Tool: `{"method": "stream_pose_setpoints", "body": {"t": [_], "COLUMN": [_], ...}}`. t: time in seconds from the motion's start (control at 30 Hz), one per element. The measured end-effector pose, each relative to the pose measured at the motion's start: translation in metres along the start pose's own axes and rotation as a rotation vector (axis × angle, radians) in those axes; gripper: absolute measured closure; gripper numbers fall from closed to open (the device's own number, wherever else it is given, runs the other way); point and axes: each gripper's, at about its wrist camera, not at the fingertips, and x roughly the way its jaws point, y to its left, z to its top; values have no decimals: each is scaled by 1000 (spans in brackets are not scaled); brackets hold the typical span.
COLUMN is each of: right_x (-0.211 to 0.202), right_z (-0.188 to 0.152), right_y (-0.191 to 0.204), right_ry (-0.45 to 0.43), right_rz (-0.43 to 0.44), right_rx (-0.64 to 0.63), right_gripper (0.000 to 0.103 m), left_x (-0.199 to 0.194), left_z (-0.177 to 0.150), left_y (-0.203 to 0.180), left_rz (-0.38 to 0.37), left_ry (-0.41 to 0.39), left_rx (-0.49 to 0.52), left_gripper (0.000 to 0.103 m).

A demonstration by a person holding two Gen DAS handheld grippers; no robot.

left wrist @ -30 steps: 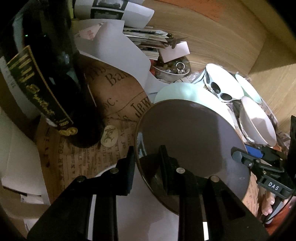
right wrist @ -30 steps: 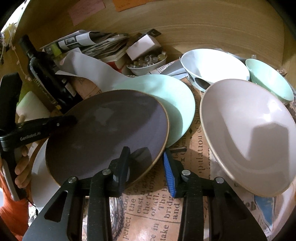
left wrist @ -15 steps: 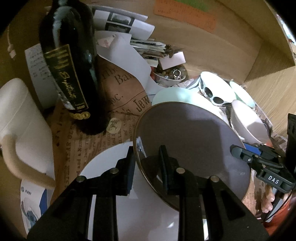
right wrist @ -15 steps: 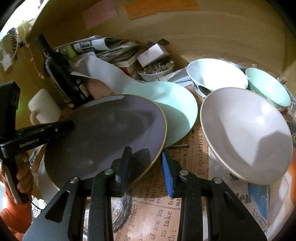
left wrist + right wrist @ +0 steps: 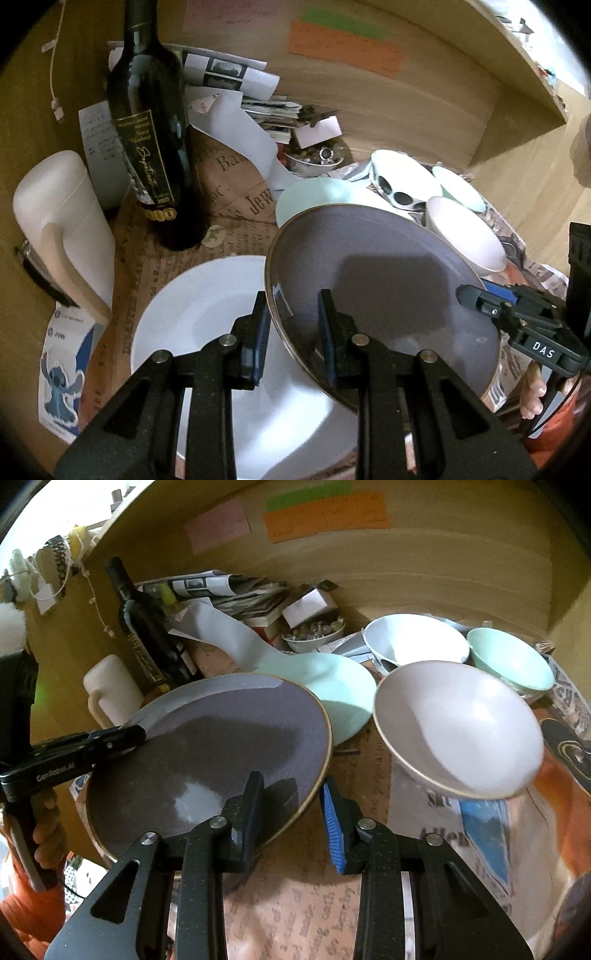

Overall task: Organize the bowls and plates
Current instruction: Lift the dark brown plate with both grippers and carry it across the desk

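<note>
Both grippers hold a dark grey plate [image 5: 388, 273] with a gold rim by opposite edges. My left gripper [image 5: 293, 332] straddles its left rim, and my right gripper [image 5: 293, 805] straddles its right rim [image 5: 317, 775]. The plate is lifted and tilted above a white plate [image 5: 207, 325]. A mint plate [image 5: 332, 686] lies behind it. A pale pink bowl [image 5: 458, 723], a white bowl [image 5: 413, 638] and a mint bowl [image 5: 509, 657] stand to the right.
A dark wine bottle [image 5: 155, 122] and a white mug [image 5: 62, 229] stand at the left. A small bowl of trinkets [image 5: 314, 635], papers and magazines [image 5: 229, 590] crowd the back. Wooden walls enclose the shelf; newspaper [image 5: 295, 904] covers its floor.
The grey plate has risen with both grippers, which pulled back and up. The white plate beneath and the mug have come into view.
</note>
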Motion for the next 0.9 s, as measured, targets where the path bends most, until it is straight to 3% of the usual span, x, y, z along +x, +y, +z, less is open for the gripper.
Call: {"method": "stream_pose_setpoints", "body": {"t": [0.9], "right_x": [-55], "right_z": [-52], "right_y": [-32], "right_ry": [4], "right_rz": [-28], "right_rx": [-15], "right_gripper": [75], "left_x": [-15], "left_z": [-51], "left_y": [-68], "left_rz": [-34], "left_ry": [17], "left_rx": [-16], "left_gripper": [78]}}
